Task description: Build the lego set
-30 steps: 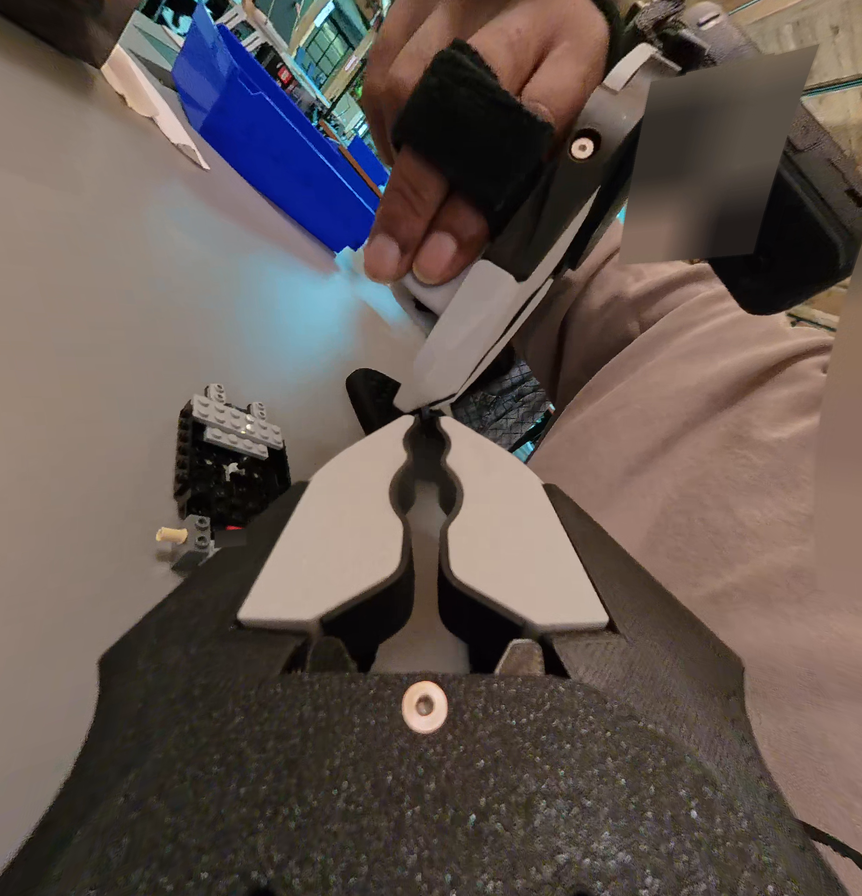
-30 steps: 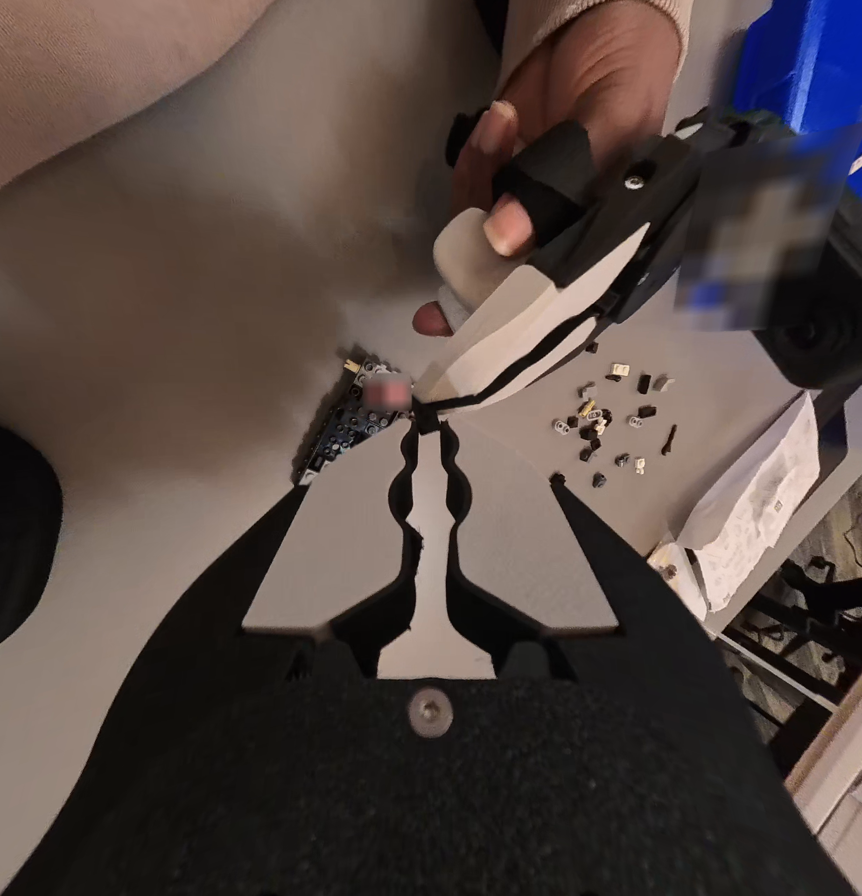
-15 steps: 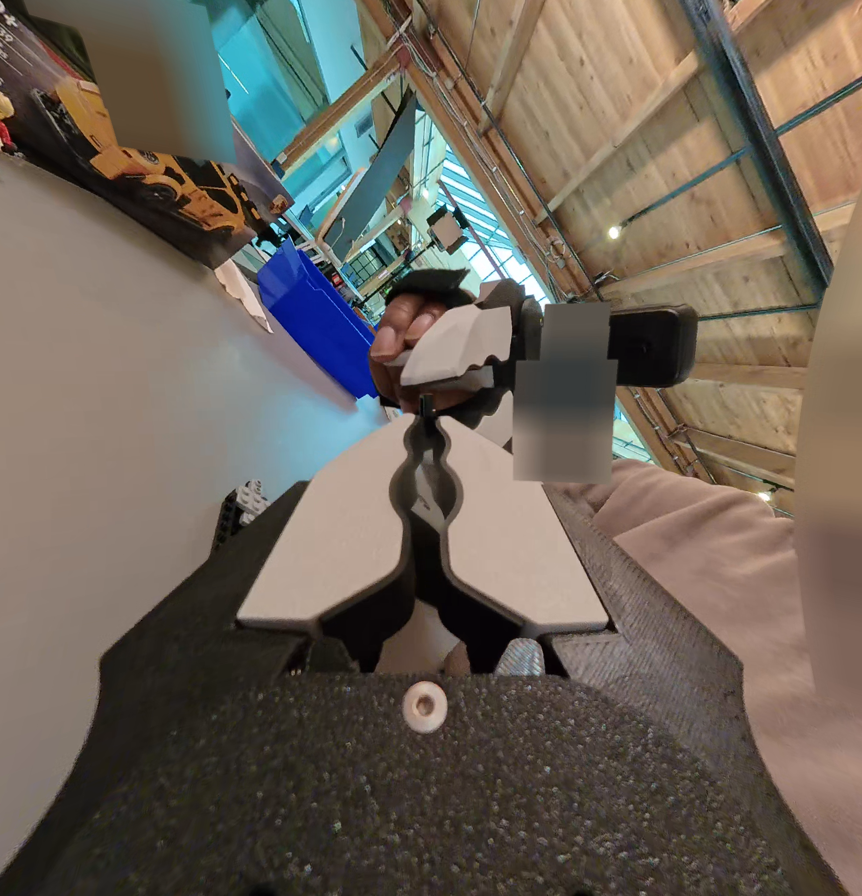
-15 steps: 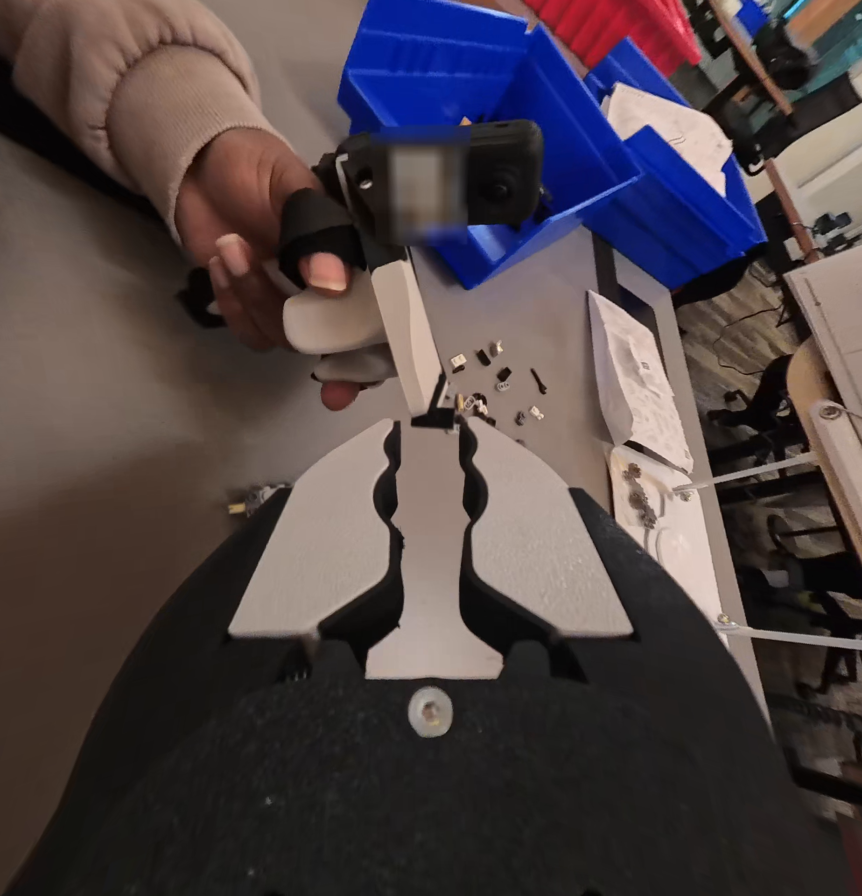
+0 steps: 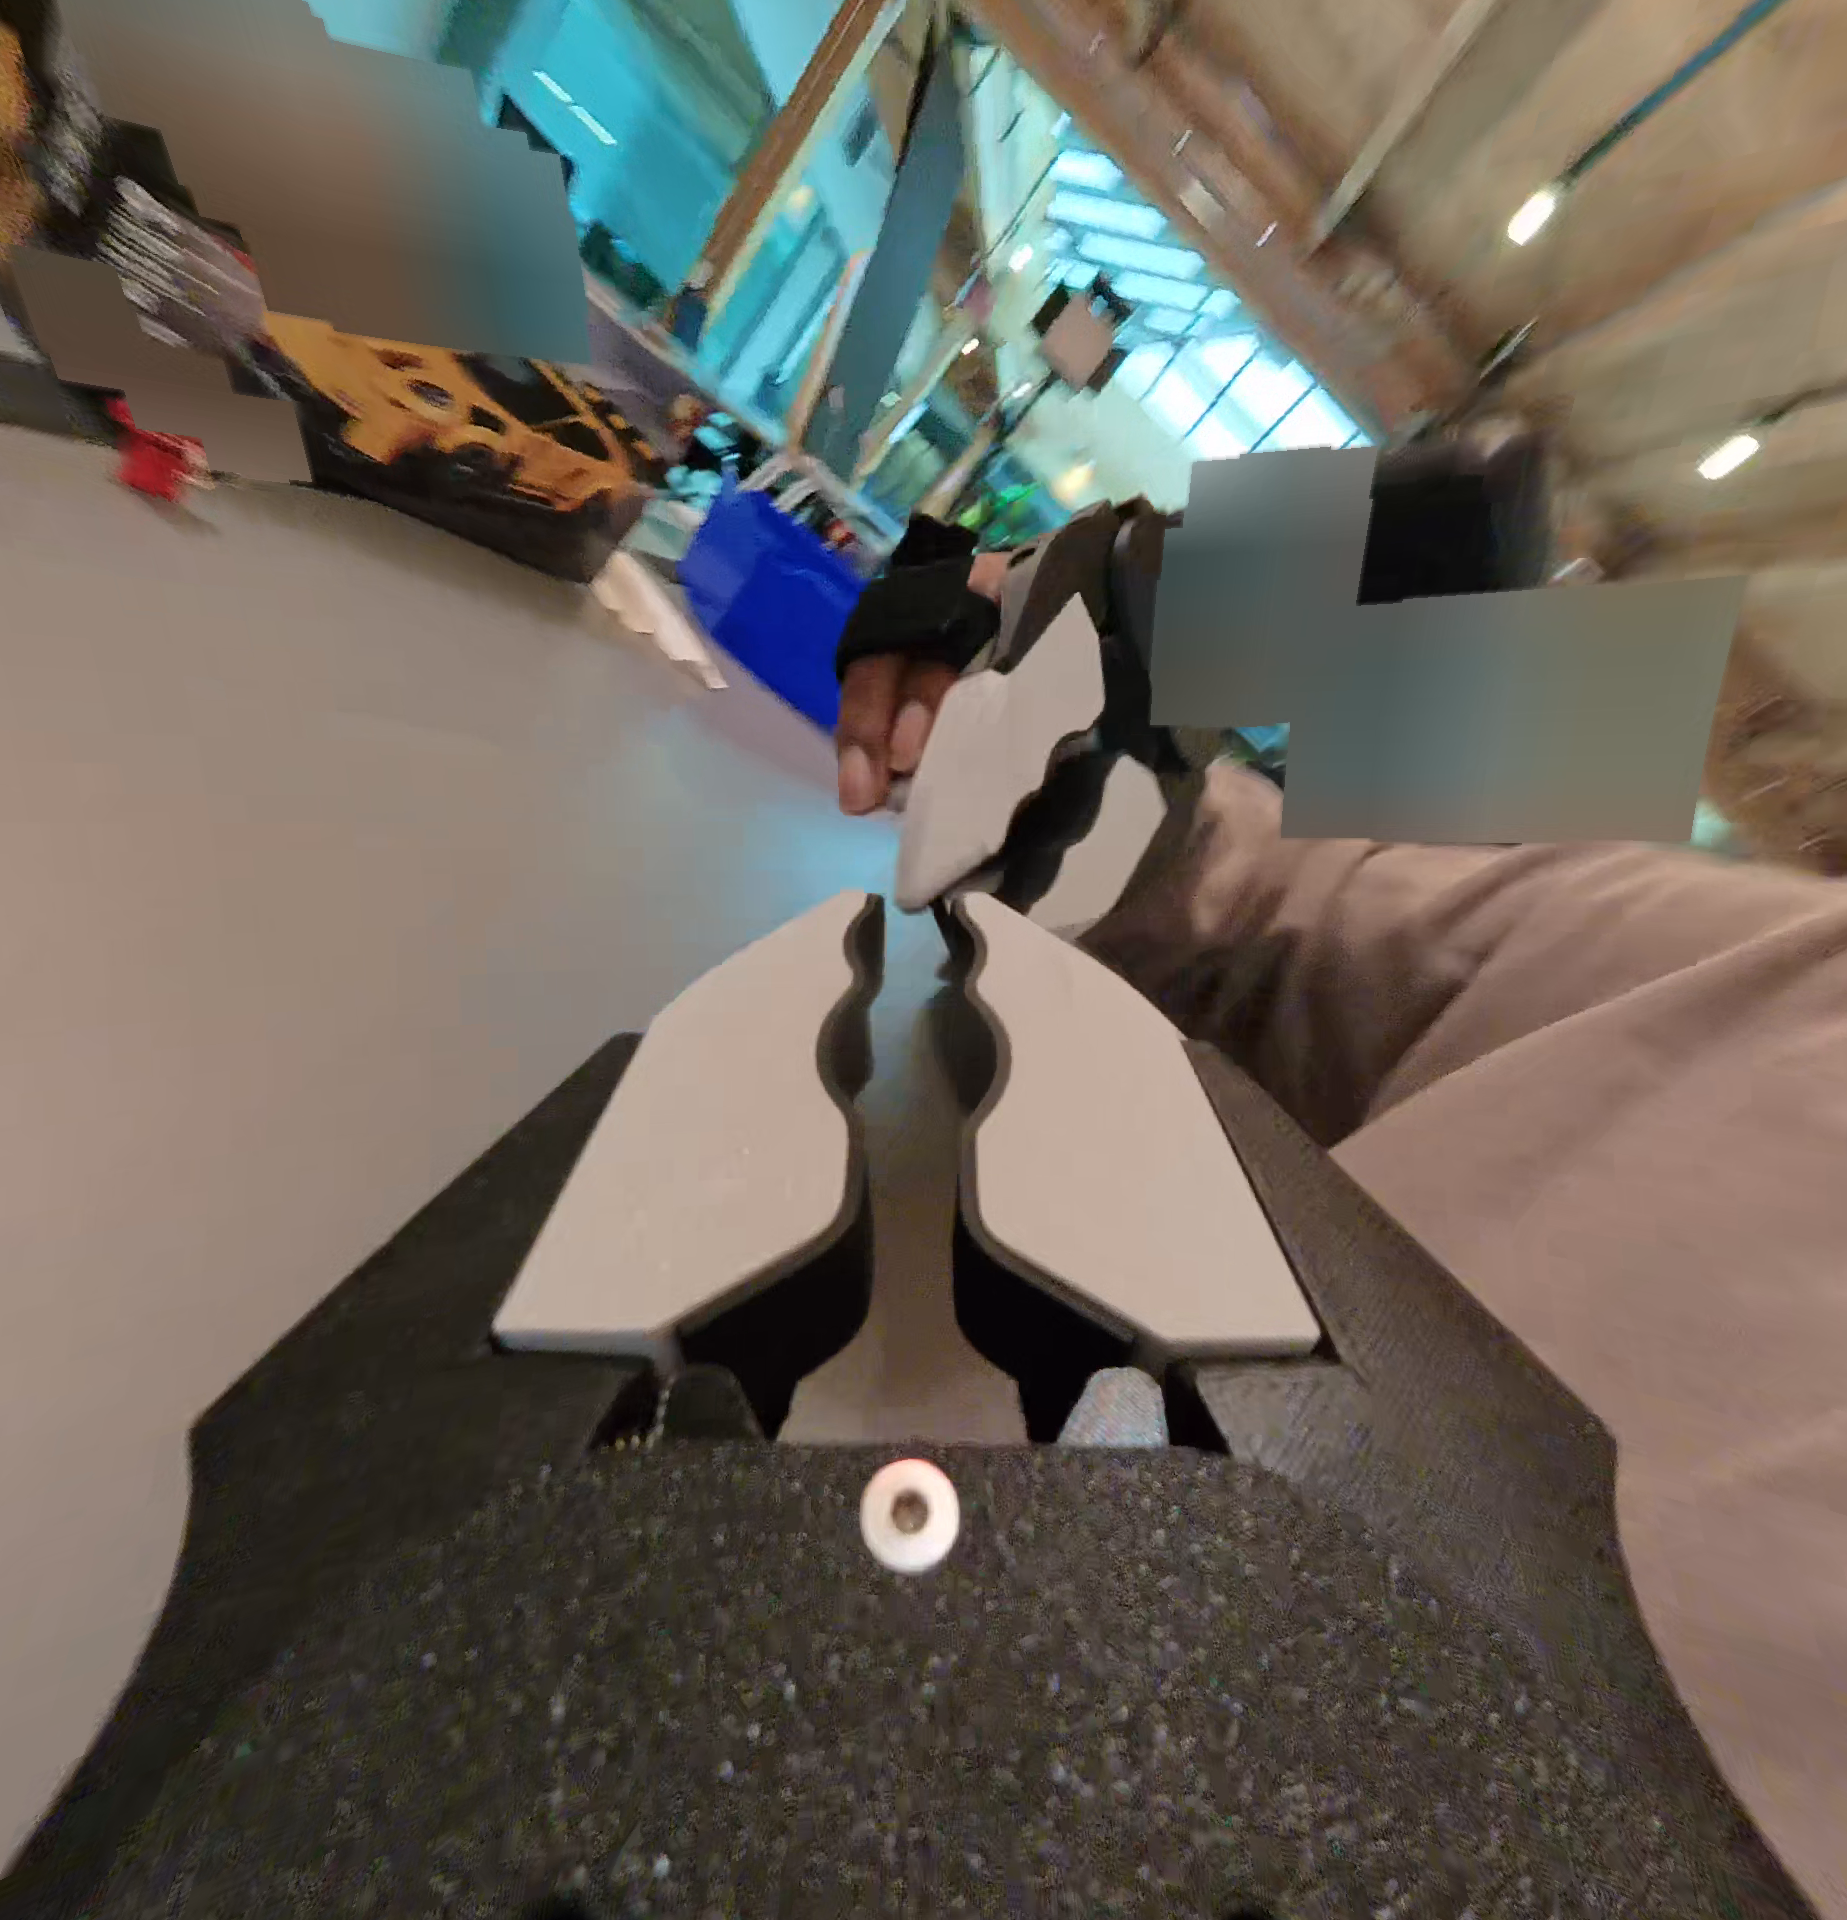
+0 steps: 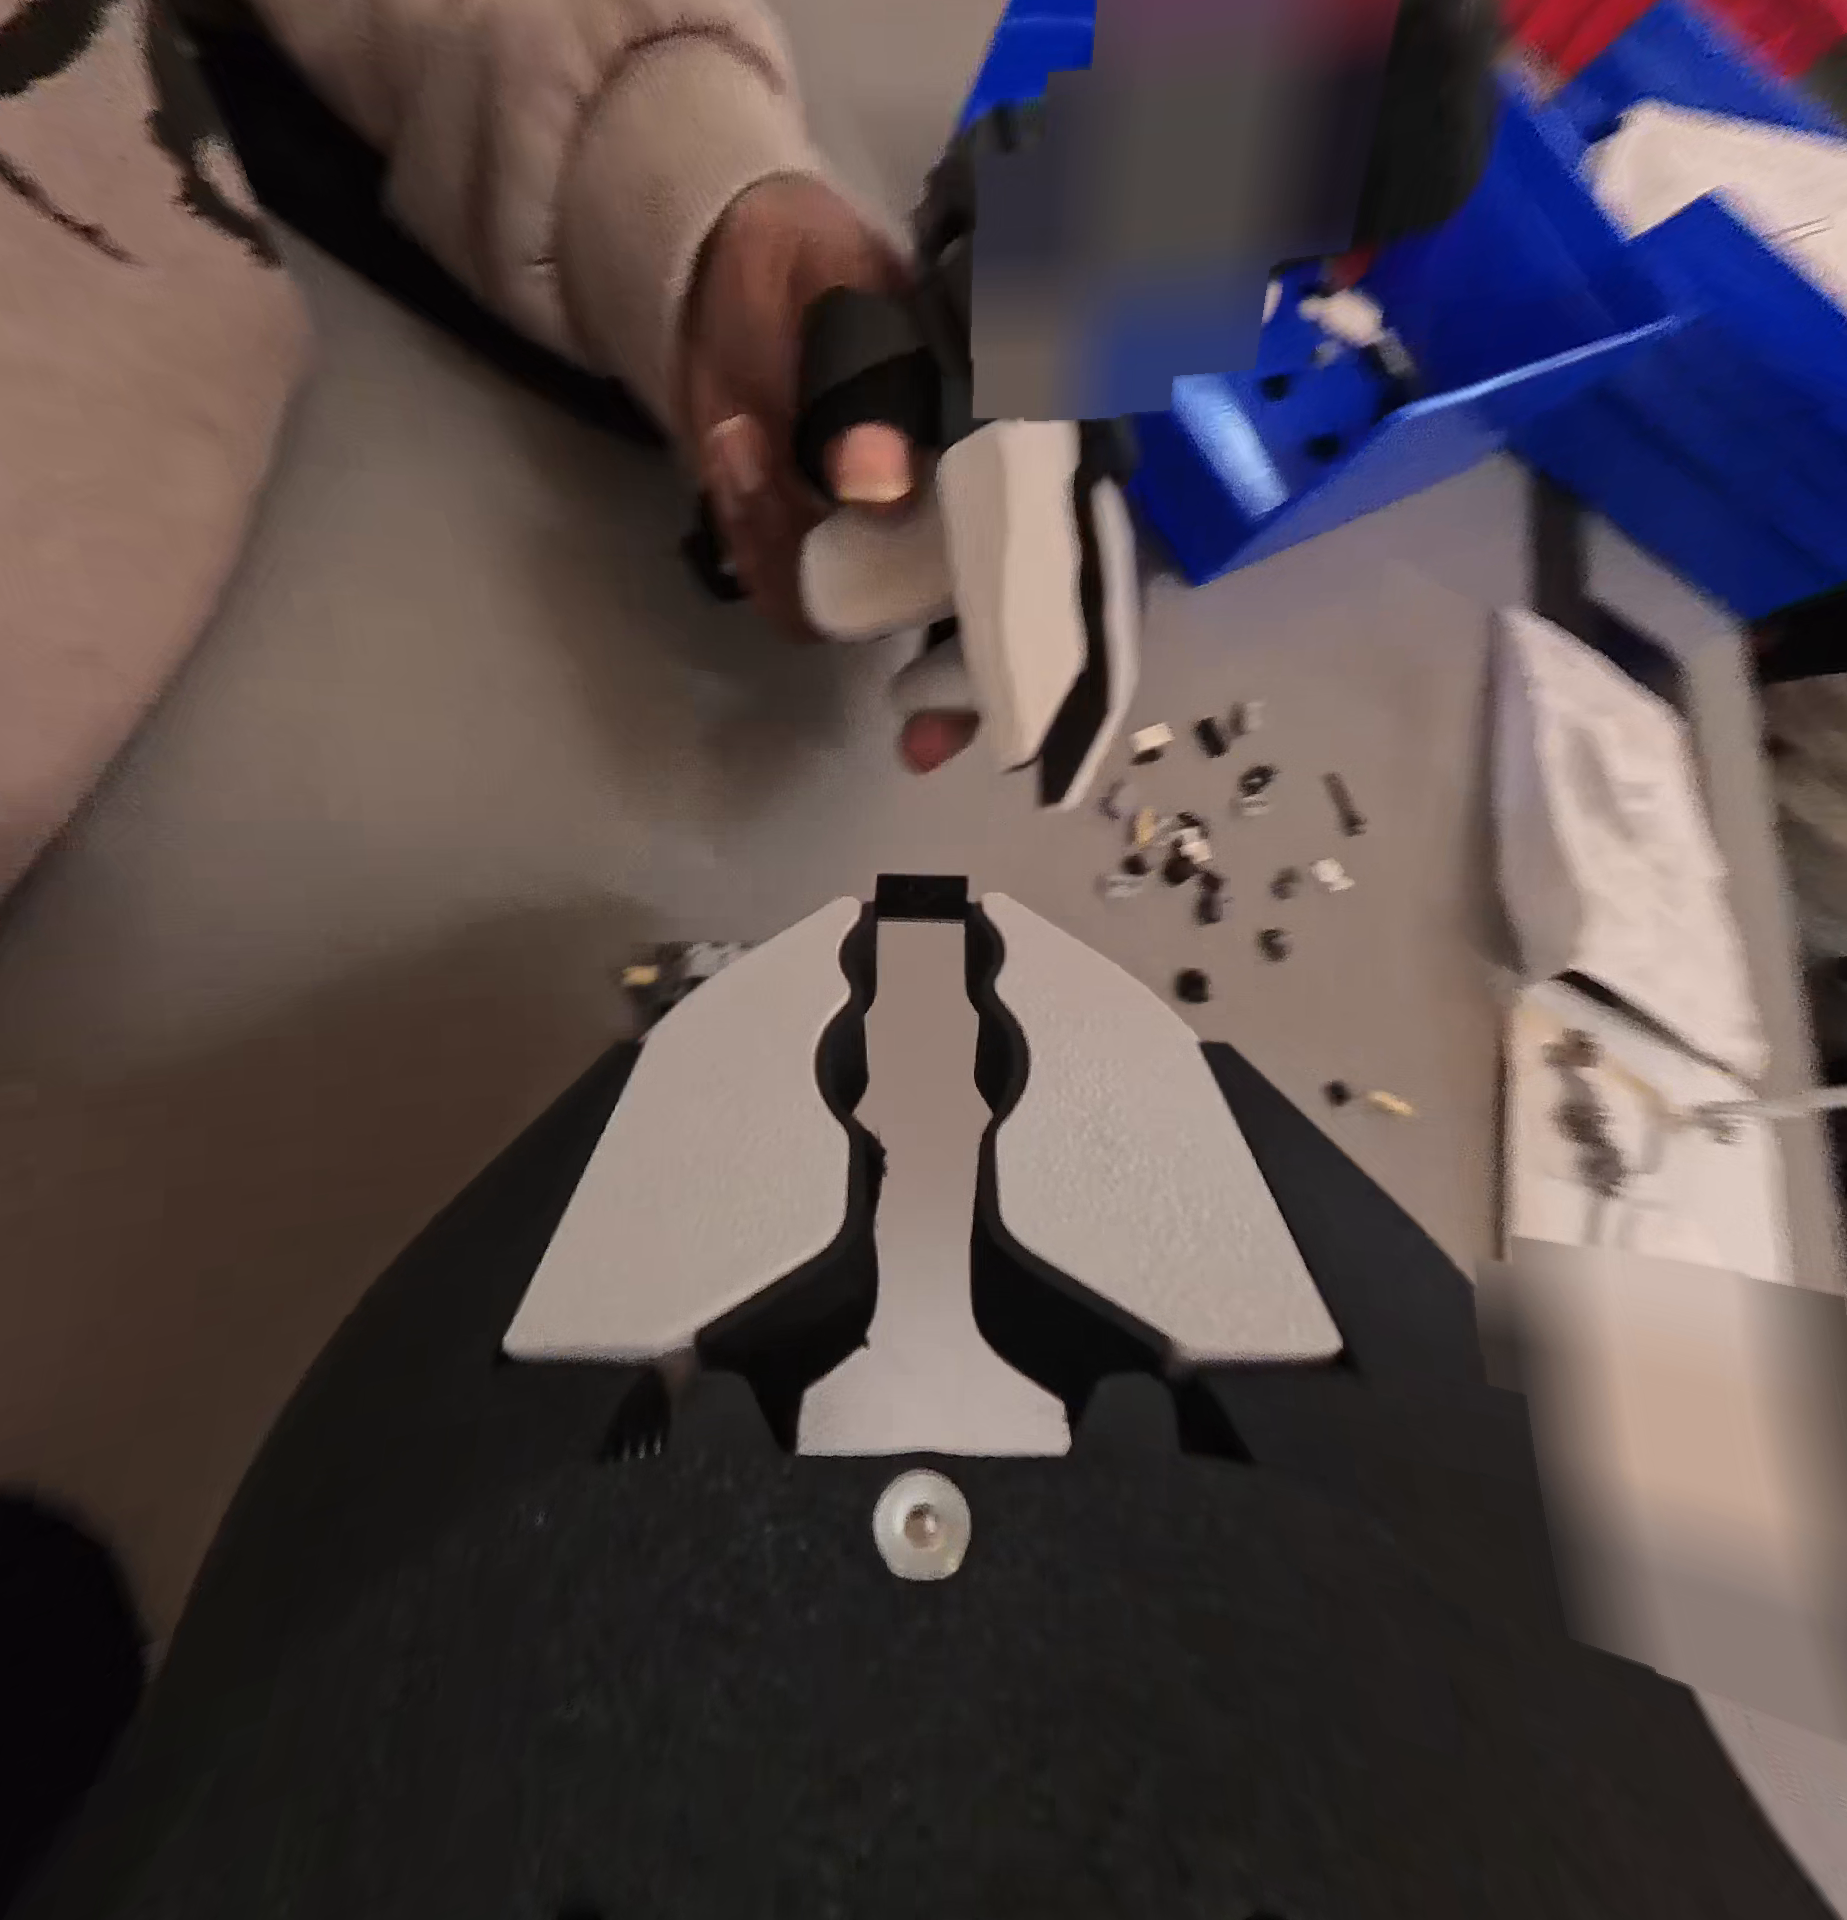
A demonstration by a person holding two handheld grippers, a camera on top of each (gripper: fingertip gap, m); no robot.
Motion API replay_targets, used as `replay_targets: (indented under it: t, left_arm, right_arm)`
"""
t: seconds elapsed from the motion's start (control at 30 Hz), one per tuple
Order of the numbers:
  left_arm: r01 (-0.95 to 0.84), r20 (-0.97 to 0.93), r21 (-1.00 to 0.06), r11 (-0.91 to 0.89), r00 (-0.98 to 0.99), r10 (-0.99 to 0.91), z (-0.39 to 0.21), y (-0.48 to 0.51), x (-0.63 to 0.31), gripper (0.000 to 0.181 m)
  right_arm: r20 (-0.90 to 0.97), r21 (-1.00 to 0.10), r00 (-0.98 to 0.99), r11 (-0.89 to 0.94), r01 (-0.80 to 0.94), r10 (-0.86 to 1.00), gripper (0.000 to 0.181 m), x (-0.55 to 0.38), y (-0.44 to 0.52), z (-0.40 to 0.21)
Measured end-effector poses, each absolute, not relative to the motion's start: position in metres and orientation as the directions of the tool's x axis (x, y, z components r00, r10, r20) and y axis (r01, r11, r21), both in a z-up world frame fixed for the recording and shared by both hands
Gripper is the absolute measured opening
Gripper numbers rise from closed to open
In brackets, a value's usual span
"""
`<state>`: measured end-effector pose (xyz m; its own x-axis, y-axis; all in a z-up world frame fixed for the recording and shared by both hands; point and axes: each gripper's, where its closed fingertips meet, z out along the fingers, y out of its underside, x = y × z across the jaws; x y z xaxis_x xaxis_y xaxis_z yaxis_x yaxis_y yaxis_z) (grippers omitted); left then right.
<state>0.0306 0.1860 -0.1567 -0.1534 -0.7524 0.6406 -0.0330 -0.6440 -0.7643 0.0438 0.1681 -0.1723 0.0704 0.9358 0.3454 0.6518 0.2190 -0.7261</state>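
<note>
One small black piece (image 6: 921, 899) sits clamped crosswise between the tips of the right gripper (image 6: 921, 914), held above the counter (image 6: 379, 831). The fingers are closed to a narrow gap that the piece bridges. Its long axis runs from finger to finger, square to their length; which face points up cannot be told.

The left gripper (image 5: 917, 909) has its fingers slightly parted, and nothing shows between them. Its tips stand just beside those of the right gripper in the left wrist view.

Just beyond the right gripper's fingers, a partial build (image 6: 680, 961) lies on the counter, mostly hidden. Farther out, toward the counter's right edge, a scatter of loose pieces (image 6: 1199, 831) remains unplaced. A folded paper (image 6: 1605, 831) lies along that edge. Blue bins (image 6: 1521, 364) stand at the far edge.

Judgement: assembly is under way but well short of finished. The held piece is not yet seated, and many pieces are left.
</note>
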Motion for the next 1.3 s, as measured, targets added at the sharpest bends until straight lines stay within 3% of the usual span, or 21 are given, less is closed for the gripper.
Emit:
replay_targets:
  t: [0.13, 0.3, 1.07, 1.3]
  left_arm:
    - [-0.107, 0.502, -0.862, -0.495, -0.054, -0.863, -0.167, 0.194, 0.027, 0.009]
    - [-0.205, 0.474, -0.865, -0.457, -0.036, -0.88, -0.186, 0.189, 0.031, 0.008]
    - [-0.345, 0.448, -0.848, -0.402, -0.063, -0.892, -0.208, 0.172, 0.036, 0.008]
    - [-0.405, 0.394, -0.848, -0.343, -0.05, -0.918, -0.219, 0.172, 0.034, 0.009]
  right_arm:
    - [0.194, -0.707, 0.011, 0.132, 0.695, 0.981, 0.015, 0.052, 0.16, -0.215]
    - [0.066, -0.686, -0.015, 0.056, 0.725, 0.998, 0.015, 0.051, 0.152, -0.247]
    - [-0.097, -0.602, -0.081, 0.007, 0.798, 0.992, 0.017, 0.05, 0.149, -0.261]
    - [-0.077, -0.655, -0.028, -0.029, 0.755, 0.997, 0.017, 0.051, 0.156, -0.243]
